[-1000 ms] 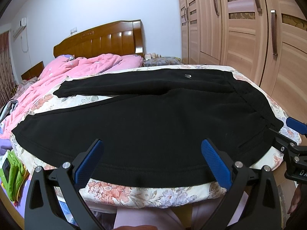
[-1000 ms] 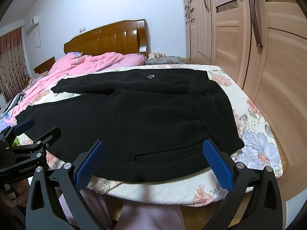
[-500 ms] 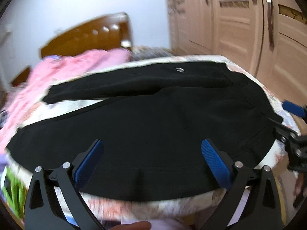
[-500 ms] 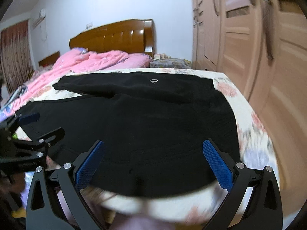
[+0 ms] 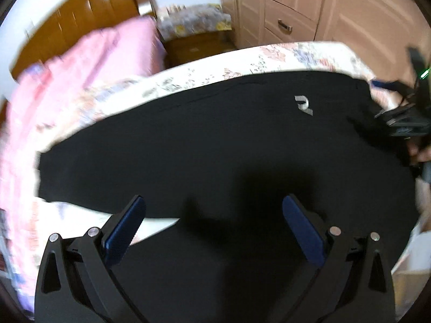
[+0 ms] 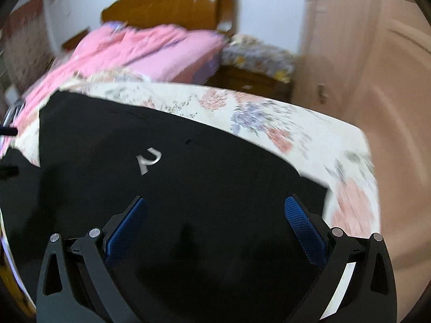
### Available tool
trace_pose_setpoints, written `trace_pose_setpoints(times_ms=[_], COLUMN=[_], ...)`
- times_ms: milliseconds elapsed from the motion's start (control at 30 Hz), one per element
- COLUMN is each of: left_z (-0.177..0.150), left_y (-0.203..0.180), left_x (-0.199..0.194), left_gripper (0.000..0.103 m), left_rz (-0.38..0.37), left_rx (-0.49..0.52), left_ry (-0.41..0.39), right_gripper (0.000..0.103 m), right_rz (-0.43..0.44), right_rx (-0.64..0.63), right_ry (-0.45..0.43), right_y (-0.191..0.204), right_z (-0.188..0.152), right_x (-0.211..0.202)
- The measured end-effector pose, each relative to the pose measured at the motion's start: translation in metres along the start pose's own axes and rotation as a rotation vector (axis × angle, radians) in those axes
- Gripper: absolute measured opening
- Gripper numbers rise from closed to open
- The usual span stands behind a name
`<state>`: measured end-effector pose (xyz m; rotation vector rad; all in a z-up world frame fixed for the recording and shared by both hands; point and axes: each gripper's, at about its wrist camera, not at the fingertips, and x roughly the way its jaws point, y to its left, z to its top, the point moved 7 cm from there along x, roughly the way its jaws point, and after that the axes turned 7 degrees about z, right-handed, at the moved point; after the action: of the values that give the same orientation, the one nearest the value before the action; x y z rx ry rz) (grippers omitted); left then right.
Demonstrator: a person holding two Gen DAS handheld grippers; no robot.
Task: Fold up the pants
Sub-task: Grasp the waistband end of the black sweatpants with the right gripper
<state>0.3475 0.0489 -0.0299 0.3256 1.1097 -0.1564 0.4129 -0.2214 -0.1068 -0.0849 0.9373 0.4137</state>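
Observation:
Black pants with a small silver logo lie spread on the floral bed sheet. In the right wrist view the pants fill the lower frame, with the logo left of centre. My left gripper is open above the pants, over the gap between the two legs. My right gripper is open above the pants near the waist end. The right gripper also shows at the right edge of the left wrist view. Both views are motion-blurred.
A pink quilt lies at the head of the bed by the wooden headboard. A nightstand with floral cloth stands beyond the bed. Wooden wardrobe doors rise along the right side.
Both grippers have moved forward from the bed's near edge and tilted down over the pants. The far leg and logo look much closer now. Both jaws stay open.

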Motion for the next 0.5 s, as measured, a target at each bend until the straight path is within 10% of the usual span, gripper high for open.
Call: trace_pose_setpoints(times_ms=[133, 400, 500], left_z=[0.035, 0.089, 0.101], left_y=[0.023, 0.026, 0.023], left_x=[0.026, 0.084, 0.099], left_gripper=[0.101, 0.101, 0.101], left_rz=[-0.016, -0.302, -0.398], left_rx=[-0.024, -0.245, -0.341], left_ry=[-0.057, 0.016, 0.054], right_gripper=[0.099, 0.096, 0.056], right_rz=[0.022, 0.195, 0.281], right_rx=[-0.083, -0.087, -0.121], right_ry=[0.108, 0.158, 0.129], right_y=[-0.019, -0.041, -0.030], right_z=[0.028, 0.043, 0.040], right_x=[0.051, 0.084, 0.071])
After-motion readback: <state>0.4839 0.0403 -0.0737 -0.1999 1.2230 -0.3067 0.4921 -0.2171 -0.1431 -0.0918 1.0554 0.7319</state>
